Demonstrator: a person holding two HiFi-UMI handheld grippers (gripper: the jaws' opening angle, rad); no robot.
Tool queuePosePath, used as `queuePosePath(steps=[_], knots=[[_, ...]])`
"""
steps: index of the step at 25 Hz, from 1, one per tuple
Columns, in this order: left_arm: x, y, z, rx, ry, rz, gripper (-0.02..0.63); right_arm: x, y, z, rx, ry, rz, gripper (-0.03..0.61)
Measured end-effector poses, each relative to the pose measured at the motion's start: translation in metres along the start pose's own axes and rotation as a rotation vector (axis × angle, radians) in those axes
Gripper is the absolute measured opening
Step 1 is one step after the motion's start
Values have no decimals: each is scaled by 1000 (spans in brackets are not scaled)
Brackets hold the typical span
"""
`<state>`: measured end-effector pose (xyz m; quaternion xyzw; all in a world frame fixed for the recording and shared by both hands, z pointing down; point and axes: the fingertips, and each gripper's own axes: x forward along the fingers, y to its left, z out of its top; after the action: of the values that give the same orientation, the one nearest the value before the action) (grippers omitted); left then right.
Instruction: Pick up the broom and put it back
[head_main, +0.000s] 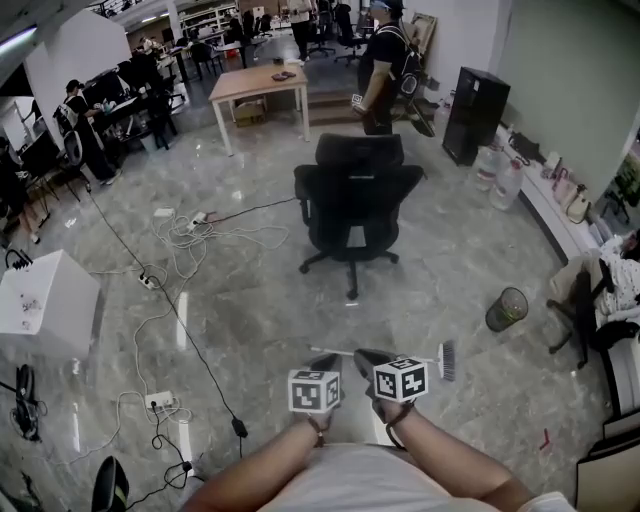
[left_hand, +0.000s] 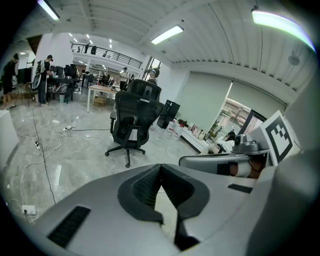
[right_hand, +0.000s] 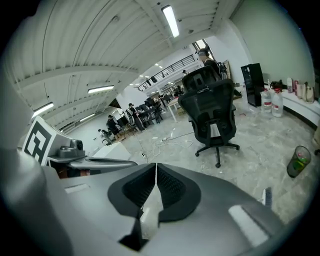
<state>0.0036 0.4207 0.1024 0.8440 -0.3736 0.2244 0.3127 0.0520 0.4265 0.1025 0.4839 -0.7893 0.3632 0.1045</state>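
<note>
While both pairs of jaws are pressed together with nothing between them, the left gripper (left_hand: 160, 167) and the right gripper (right_hand: 156, 166) hang side by side, tilted down toward the floor (head_main: 250, 300). Just beyond their tips the broom (head_main: 444, 360) lies flat on that polished grey floor. Its handle runs crosswise in front of both grippers, and its brush head sits out past the right gripper. Farther ahead a black office chair (head_main: 350, 200) stands in the open. A waste bin (head_main: 507, 308) is off to the right gripper's side, and loose cables (head_main: 190, 240) trail away on the left gripper's side. Only the head view shows the broom's handle. The right gripper view catches just a bit of the brush low on its right. The left gripper view shows the neighbouring gripper and the chair, but not the broom.
</note>
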Motion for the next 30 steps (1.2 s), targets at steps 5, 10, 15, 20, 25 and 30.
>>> queuePosePath(steps=[5, 10, 15, 20, 25, 30], knots=[[-13, 47, 18, 15, 20, -19, 6, 45, 20, 19, 3, 12, -11, 21], [7, 81, 29, -7, 37, -3, 6, 82, 10, 33, -7, 38, -1, 26], [43, 117, 54, -51, 34, 30, 7, 124, -25, 54, -24, 80, 14, 38], [87, 145, 87, -88, 48, 67, 8, 179, -75, 76, -59, 171, 58, 41], [147, 171, 99, -169, 52, 124, 8, 236, -132, 71, -89, 289, 122, 67], [184, 207, 98, -269, 62, 179, 8, 280, -167, 54, -133, 418, 168, 84]])
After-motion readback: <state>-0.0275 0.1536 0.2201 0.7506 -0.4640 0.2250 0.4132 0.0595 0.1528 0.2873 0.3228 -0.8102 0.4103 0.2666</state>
